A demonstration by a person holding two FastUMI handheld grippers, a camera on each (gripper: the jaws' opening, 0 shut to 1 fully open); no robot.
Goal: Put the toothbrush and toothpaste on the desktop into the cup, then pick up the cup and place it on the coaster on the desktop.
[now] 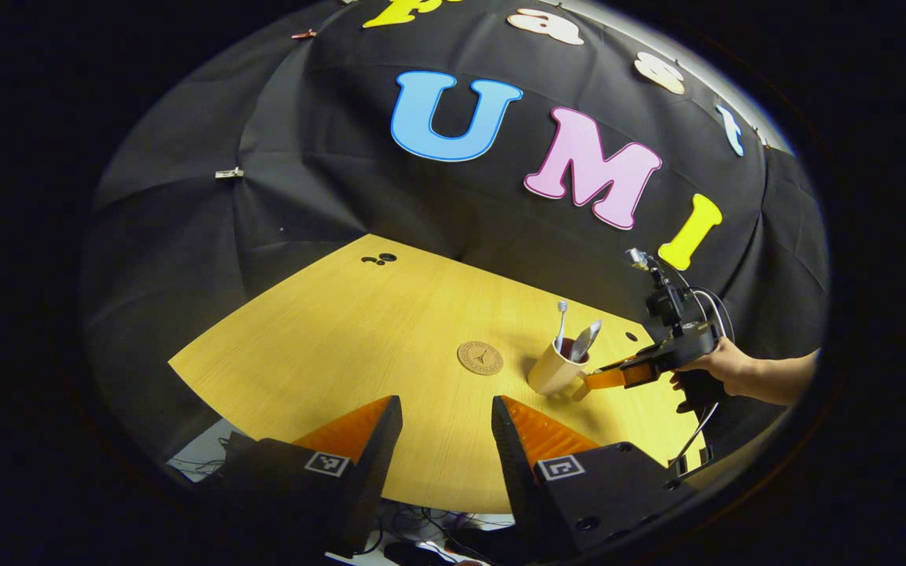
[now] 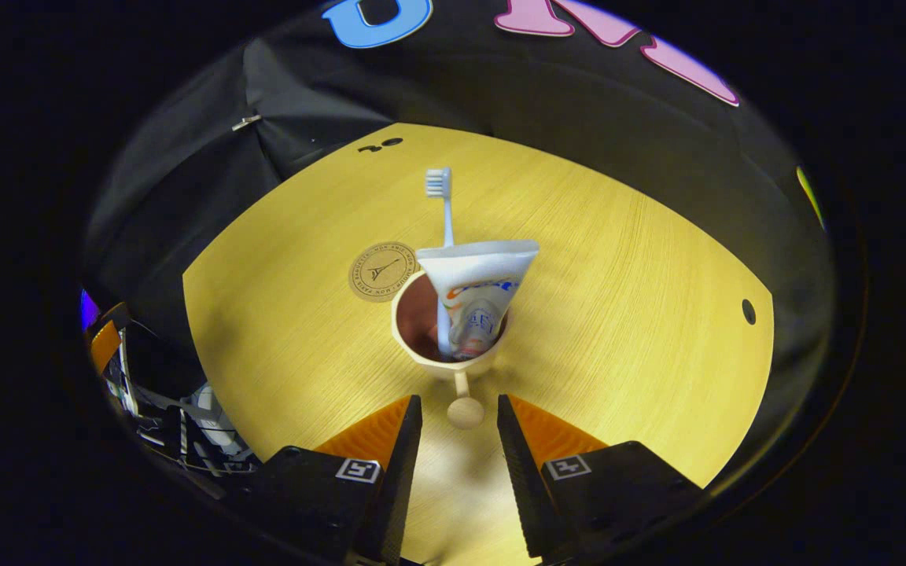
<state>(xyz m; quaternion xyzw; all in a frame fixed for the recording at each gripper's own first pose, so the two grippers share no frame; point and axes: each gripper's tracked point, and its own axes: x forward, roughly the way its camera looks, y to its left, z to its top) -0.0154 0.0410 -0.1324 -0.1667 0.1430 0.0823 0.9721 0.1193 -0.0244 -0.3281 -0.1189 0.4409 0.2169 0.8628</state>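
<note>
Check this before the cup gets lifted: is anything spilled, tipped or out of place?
Nothing stands out. The cup stands upright on the desktop with the toothbrush and toothpaste inside, beside the coaster, not yet on it. The right gripper is open around its handle knob.

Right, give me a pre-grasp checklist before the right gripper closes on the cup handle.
1. Toothbrush in the cup: ok, standing head up inside.
2. Toothpaste in the cup: ok, cap end down, crimped end above the rim.
3. Right gripper open: ok, fingers apart.
4. Handle lined up: ok, the round knob of the cup's handle sits between the fingertips; whether it is deep enough for a firm hold, cannot tell.
5. Coaster free to receive the cup: ok, nothing on it, lying just beyond the cup.
6. Left gripper out of the way: ok, open and held back near the table edge.
</note>
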